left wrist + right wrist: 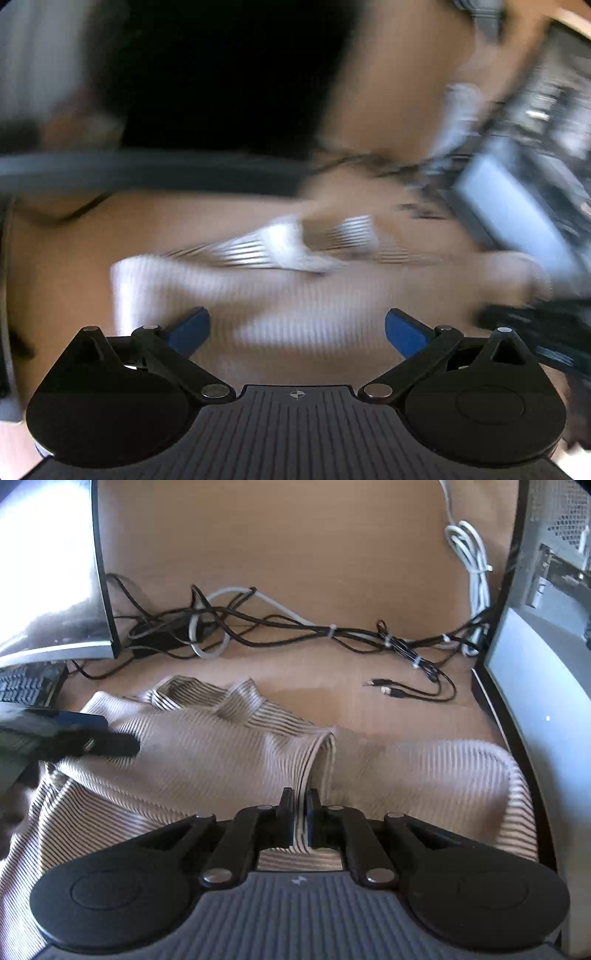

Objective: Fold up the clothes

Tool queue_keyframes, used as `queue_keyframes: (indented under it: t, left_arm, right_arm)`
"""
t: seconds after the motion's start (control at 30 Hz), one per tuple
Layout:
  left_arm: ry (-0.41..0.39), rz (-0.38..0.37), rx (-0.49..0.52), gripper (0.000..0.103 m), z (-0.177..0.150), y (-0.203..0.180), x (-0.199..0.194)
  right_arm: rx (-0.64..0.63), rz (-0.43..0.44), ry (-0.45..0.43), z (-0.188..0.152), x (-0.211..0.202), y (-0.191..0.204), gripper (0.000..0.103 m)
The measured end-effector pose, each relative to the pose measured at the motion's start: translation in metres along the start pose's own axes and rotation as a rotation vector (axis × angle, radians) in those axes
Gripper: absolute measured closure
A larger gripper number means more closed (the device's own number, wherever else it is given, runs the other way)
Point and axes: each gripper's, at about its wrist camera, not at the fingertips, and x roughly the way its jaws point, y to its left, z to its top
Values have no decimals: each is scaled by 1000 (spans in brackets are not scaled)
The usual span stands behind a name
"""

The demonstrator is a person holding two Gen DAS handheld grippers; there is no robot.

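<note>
A beige shirt with thin dark stripes (207,753) lies rumpled on the wooden desk (295,535). My right gripper (301,812) is shut on a raised fold of it, and the cloth runs up between the two pads. The left wrist view is smeared by motion. There my left gripper (295,328) stands wide open just above the same striped shirt (207,280), with nothing between its blue pads (188,328). In the right wrist view the left gripper (85,734) shows as a dark blur with a blue pad over the shirt's left part.
A monitor (55,572) and a keyboard (26,686) stand at the left. A tangle of black and white cables (258,624) runs along the back of the desk. A grey computer case (535,672) closes off the right side, with a coiled white cable (472,561) behind it.
</note>
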Motion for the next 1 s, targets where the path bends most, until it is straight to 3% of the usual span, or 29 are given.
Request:
queue_keyframes:
  t: [0.17,0.2,0.3,0.43,0.53,0.63,0.7,0.8,0.87,0.9,1.0]
  left_arm:
    - [-10,12,-11,0,-1,0,-12]
    - [-11,24,-5,0,-2,-3,-17]
    - [-20,17,27,0,-19,-21,-37]
    - [-28,-61,97,0,-54,-47,-66]
    - [-19,-136,123,0,-77,-59,-78]
    - [9,-132,174,0,-90,-66,-77]
    - [14,-134,155,0,-91,-62,-83]
    - [7,-139,113,0,-90,-54,-96]
    - [-4,-128,94,0,-88,-50,-105]
    - [-7,-123,89,0,-88,-48,-109]
    - [-19,-120,85,0,-84,-46,-117]
  right_arm:
    - [33,-35,30,-18,-9,-16,96]
    - [36,-39,20,-22,-18,-17,90]
    - [44,-52,-25,-38,-55,-22,54]
    - [49,-129,-39,-68,-94,-30,52]
    - [-31,-236,11,-90,-96,-31,52]
    - [-142,-285,64,-106,-86,-26,52]
    - [-191,-292,93,-113,-79,-22,52]
    - [-228,-342,102,-119,-70,-22,53]
    - [-237,-363,101,-117,-67,-27,75]
    - [-220,-351,82,-111,-71,-29,100]
    - [-125,-291,-32,-77,-95,-32,100]
